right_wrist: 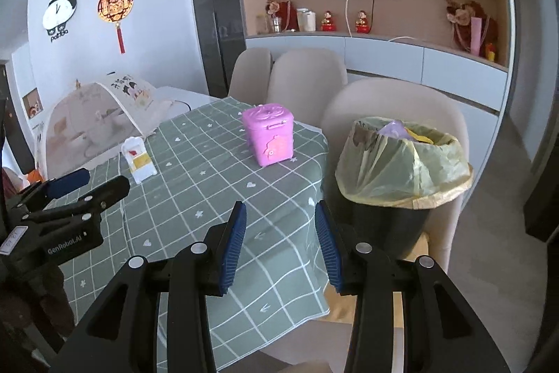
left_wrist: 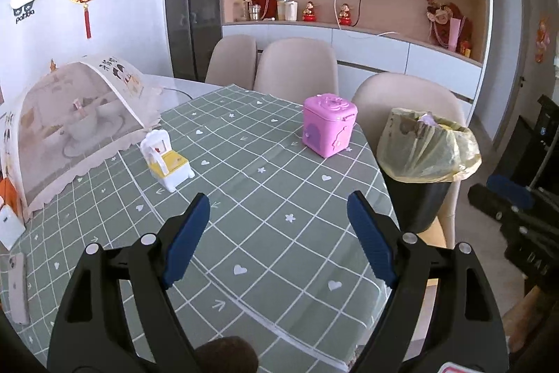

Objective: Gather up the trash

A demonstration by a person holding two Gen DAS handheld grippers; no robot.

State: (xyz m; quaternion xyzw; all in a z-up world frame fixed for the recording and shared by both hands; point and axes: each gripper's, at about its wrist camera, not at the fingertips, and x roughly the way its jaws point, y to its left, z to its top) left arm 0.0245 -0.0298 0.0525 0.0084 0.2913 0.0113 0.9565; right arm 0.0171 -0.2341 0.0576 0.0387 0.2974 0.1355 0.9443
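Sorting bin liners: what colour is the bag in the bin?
Pale yellow, translucent; the bag shows best in the right wrist view.

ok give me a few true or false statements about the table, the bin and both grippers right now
1. The pink box stands on the green checked tablecloth. True.
2. The left gripper holds the pink box. False: its jaws are open and empty.
3. The bin has a yellowish bag with trash inside. True.
4. The white and yellow toy chair lies in the bin. False: it stands on the tablecloth.
5. The right gripper is empty. True.
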